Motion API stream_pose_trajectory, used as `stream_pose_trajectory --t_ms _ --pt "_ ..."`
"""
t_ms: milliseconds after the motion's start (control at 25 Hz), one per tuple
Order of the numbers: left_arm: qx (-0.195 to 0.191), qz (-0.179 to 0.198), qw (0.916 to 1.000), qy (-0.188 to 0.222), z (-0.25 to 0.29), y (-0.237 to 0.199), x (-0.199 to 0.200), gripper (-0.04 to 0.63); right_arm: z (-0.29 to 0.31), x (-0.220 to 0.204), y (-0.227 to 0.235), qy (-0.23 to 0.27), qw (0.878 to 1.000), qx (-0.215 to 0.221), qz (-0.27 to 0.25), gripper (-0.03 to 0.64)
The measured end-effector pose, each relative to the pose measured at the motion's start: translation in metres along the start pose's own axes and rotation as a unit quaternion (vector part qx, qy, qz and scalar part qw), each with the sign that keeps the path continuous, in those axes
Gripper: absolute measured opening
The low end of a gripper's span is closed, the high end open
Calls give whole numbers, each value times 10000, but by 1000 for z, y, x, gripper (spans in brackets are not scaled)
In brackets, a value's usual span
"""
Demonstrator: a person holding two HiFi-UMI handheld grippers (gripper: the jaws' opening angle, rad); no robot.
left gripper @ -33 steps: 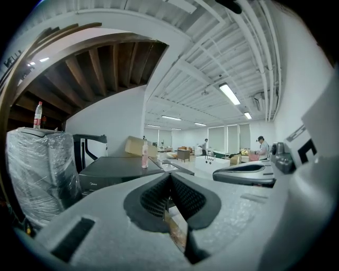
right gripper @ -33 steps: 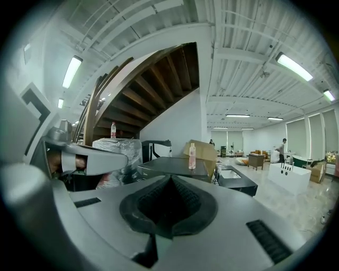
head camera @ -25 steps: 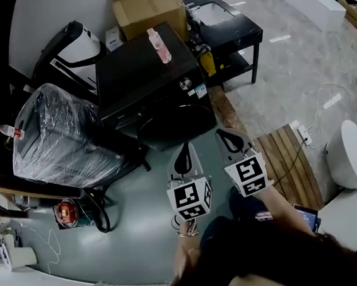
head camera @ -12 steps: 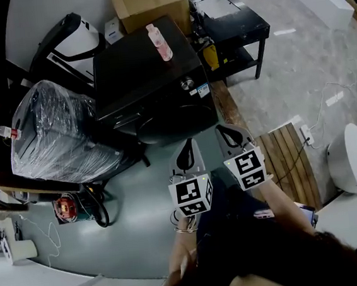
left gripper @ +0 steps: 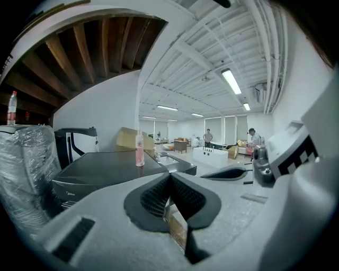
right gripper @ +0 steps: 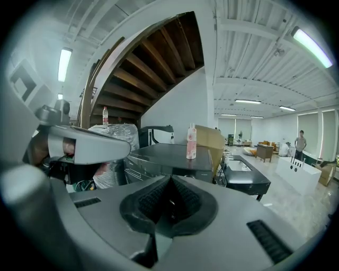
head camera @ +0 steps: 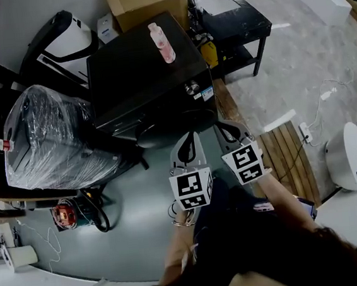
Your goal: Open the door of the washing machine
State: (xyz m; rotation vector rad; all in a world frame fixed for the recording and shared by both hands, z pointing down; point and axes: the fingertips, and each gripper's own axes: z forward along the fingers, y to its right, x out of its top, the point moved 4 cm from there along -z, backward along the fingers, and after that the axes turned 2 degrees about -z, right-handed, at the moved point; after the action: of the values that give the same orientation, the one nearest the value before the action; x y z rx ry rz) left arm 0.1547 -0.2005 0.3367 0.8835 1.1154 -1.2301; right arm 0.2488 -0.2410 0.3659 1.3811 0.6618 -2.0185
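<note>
washing machine (head camera: pixel 148 66) | blk, front-load | door (head camera: pixel 172 129) round, shut

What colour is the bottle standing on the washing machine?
Pink, with a pale cap: the slim plastic bottle shows best in head view.

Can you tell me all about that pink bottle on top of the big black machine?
The pink bottle is slim and tall, and it looks like plastic, with a paler cap on top. It stands upright on the flat black top of the washing machine, toward the back, not far from the cardboard box. Only the machine's top touches it; nothing leans on it or holds it.
</note>
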Motion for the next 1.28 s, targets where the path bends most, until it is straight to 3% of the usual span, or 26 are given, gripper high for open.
stream_pose_trajectory --t_ms 640,1120,1280 --pt "-517 135 9980 -351 69 -59 -19 12 83 -10 5 -554 9982 -183 -166 23" --pt "-177 -112 9969 -758 110 -67 -51 12 126 -42 20 -989 9922 304 -700 37" --pt "-112 -190 9977 -647 129 -69 -52 12 143 -56 29 -1135 9890 555 -768 44"
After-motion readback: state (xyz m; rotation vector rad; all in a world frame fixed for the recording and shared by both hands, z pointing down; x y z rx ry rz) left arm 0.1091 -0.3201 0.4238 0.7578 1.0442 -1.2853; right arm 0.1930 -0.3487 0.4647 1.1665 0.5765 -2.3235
